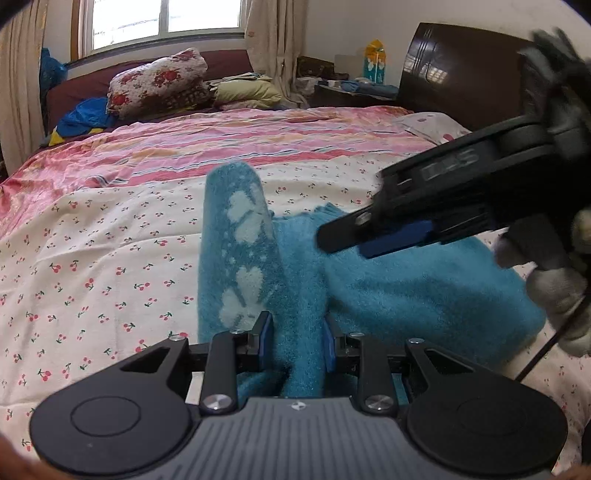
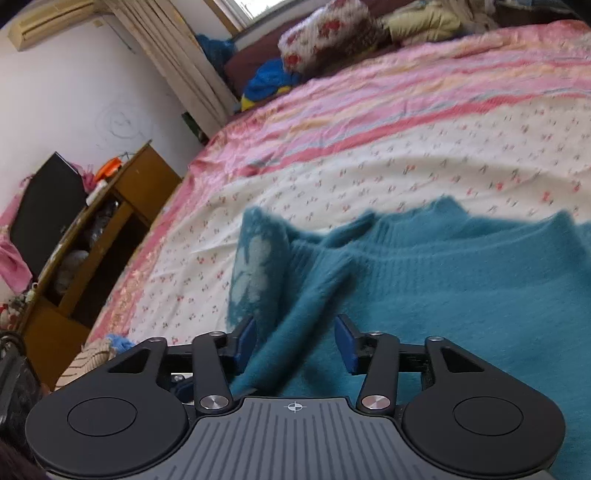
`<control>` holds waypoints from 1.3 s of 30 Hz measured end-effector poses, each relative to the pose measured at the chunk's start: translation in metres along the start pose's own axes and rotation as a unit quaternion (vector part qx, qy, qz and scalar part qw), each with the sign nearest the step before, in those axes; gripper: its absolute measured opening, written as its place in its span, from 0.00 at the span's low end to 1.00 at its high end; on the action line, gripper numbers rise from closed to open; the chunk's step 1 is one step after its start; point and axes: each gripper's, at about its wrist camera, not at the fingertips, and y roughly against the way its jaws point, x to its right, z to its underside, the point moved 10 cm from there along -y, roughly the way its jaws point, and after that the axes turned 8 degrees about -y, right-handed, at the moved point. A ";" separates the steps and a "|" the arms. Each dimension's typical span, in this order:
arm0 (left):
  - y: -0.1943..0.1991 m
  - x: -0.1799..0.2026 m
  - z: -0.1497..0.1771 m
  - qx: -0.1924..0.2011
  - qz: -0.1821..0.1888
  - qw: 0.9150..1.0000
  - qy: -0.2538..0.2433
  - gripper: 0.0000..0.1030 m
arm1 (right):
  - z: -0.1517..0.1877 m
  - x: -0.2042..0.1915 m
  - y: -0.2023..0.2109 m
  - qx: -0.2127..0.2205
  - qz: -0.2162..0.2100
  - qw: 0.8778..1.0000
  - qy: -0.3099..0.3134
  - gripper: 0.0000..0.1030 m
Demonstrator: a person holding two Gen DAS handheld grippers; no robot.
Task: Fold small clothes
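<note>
My left gripper [image 1: 297,341] is clamped on a fold of the teal sweater [image 1: 406,291]; my right gripper [image 2: 295,341] hangs released, sleeve between its jaws.

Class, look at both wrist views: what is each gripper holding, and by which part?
The left gripper clamps a raised fold of the teal sweater. The right gripper holds nothing; sweater fabric lies loose between its open jaws.

Sweater [image 1: 424,295] spread on bed [image 1: 110,258], one sleeve [image 1: 240,251] lying to its left. Pillows [image 1: 159,81] behind, under window [image 1: 166,18]. Cabinet [image 2: 122,206] left of bed; headboard [image 1: 461,70] to the right.
</note>
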 end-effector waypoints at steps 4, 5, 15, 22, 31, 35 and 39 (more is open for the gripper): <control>-0.001 0.002 0.001 -0.002 0.003 1.000 -0.004 0.32 | 0.003 -0.008 -0.020 -0.023 -0.012 1.000 -0.017 0.47; -0.001 0.002 0.001 -0.002 0.004 1.000 -0.006 0.32 | 0.003 -0.010 -0.023 -0.024 -0.014 0.999 -0.019 0.48; -0.003 0.008 0.003 -0.008 -0.016 0.999 -0.037 0.32 | 0.001 -0.026 -0.051 -0.032 0.027 0.999 0.018 0.34; 0.012 0.009 0.002 -0.007 -0.033 0.998 -0.055 0.37 | 0.001 -0.034 -0.048 -0.021 0.045 0.997 0.060 0.20; 0.049 -0.007 0.030 -0.009 -0.055 0.997 -0.055 0.47 | 0.000 -0.036 -0.047 -0.019 0.049 0.997 0.065 0.20; 0.055 -0.008 0.043 -0.013 -0.049 0.997 -0.060 0.51 | 0.000 -0.036 -0.047 -0.019 0.049 0.997 0.064 0.20; 0.048 -0.001 0.057 -0.035 -0.043 0.996 -0.066 0.51 | 0.000 -0.035 -0.048 -0.022 0.048 0.997 0.058 0.20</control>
